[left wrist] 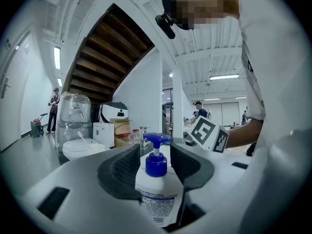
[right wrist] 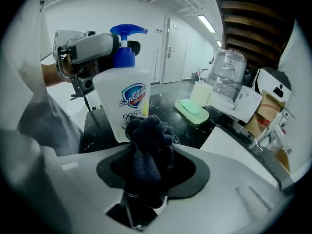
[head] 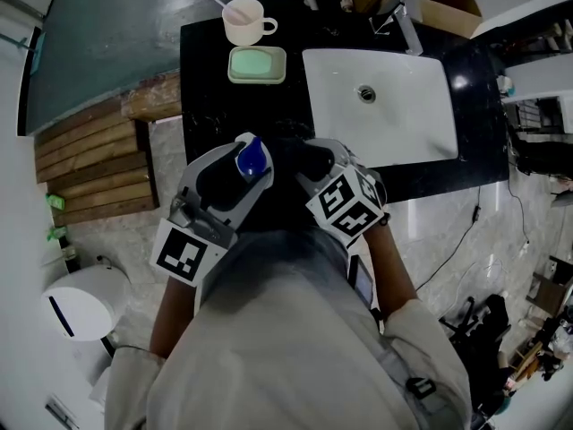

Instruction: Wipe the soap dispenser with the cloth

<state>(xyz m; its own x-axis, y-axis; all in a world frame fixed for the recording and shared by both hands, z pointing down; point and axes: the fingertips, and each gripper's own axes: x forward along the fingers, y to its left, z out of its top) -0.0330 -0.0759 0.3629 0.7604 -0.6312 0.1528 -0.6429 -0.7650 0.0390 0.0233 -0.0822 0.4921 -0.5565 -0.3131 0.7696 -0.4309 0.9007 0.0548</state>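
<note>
Black countertop (head: 201, 106) with a white sink (head: 403, 124) set into it, and you're working just off the sink's near left corner. Your left gripper (left wrist: 155, 156) is clamped on the shoulders of the white soap dispenser (left wrist: 157, 195), blue pump upright. Your right gripper (right wrist: 153, 159) is clenched on a bunched dark cloth (right wrist: 146, 135), which presses against the dispenser's label. Left of the sink sit a green soap dish (head: 257, 64) and a mug (head: 244, 21).
</note>
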